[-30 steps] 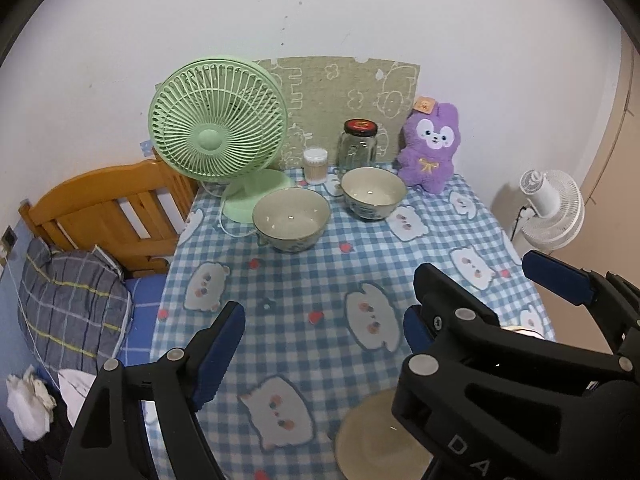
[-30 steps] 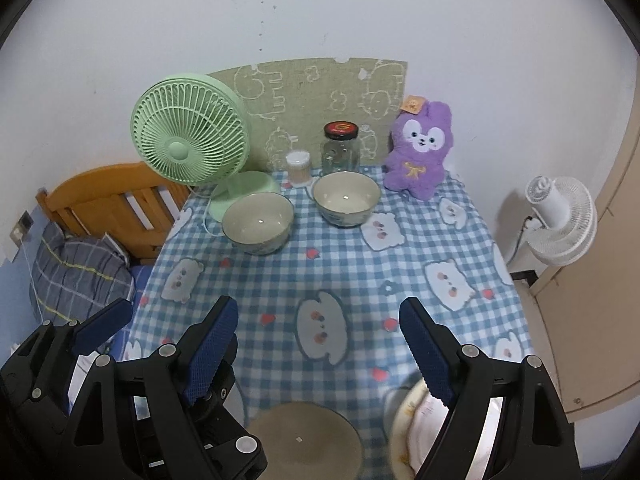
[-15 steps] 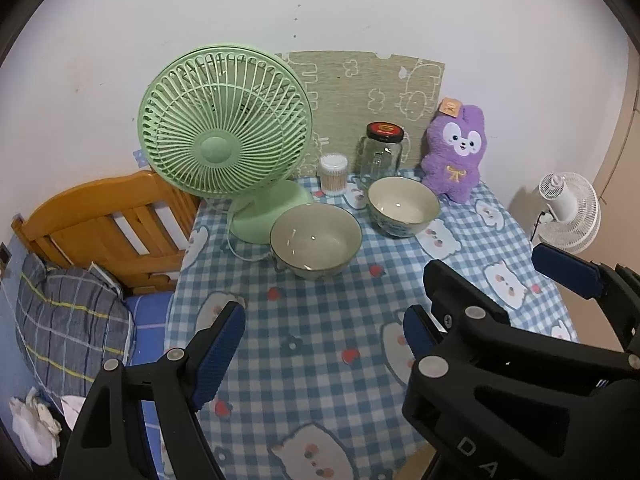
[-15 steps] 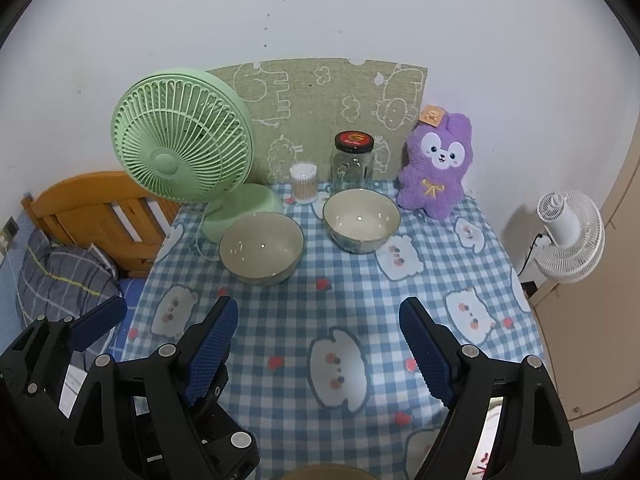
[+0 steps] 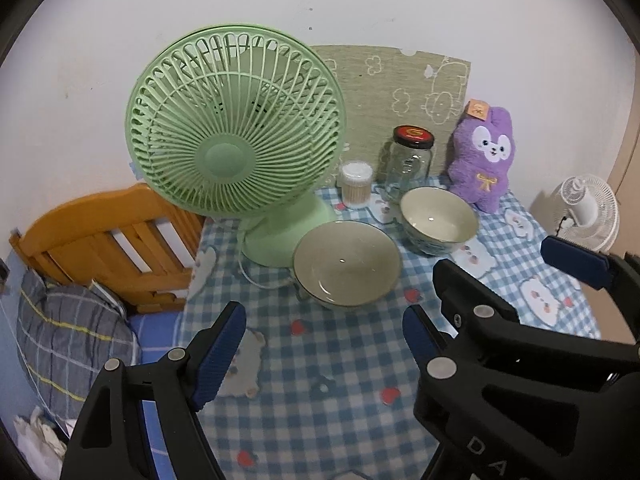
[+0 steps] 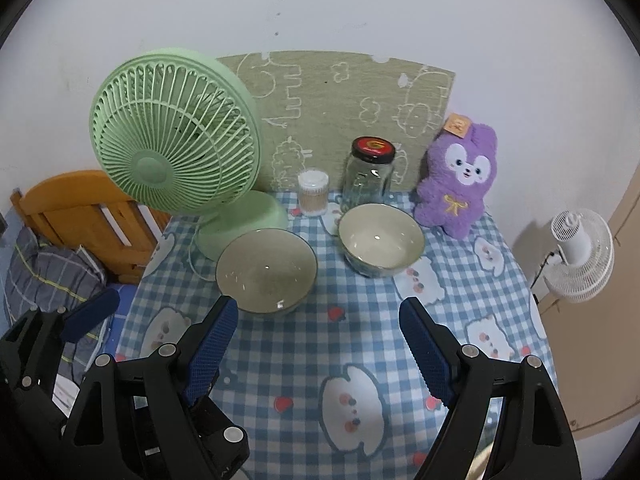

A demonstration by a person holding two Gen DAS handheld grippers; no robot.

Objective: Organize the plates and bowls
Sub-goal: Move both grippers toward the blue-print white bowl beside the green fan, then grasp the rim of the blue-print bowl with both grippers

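Bowls: green bowl [image 6: 267, 270] centre frame, white bowl [image 6: 381, 240] to its right, apart.
Left gripper [image 5: 320, 350]: jaws open, empty.
Right gripper [image 6: 318, 346]: jaws open, empty.
Hidden: green fan [image 6: 174, 148] base partly behind green bowl.

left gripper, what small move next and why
Probably ease the left gripper forward and down toward the near bowl. The gripper is open and empty, and that bowl lies just ahead of its fingertips, beside the green fan. The second bowl stands apart, so the near bowl looks like the one to lift and nest into it.
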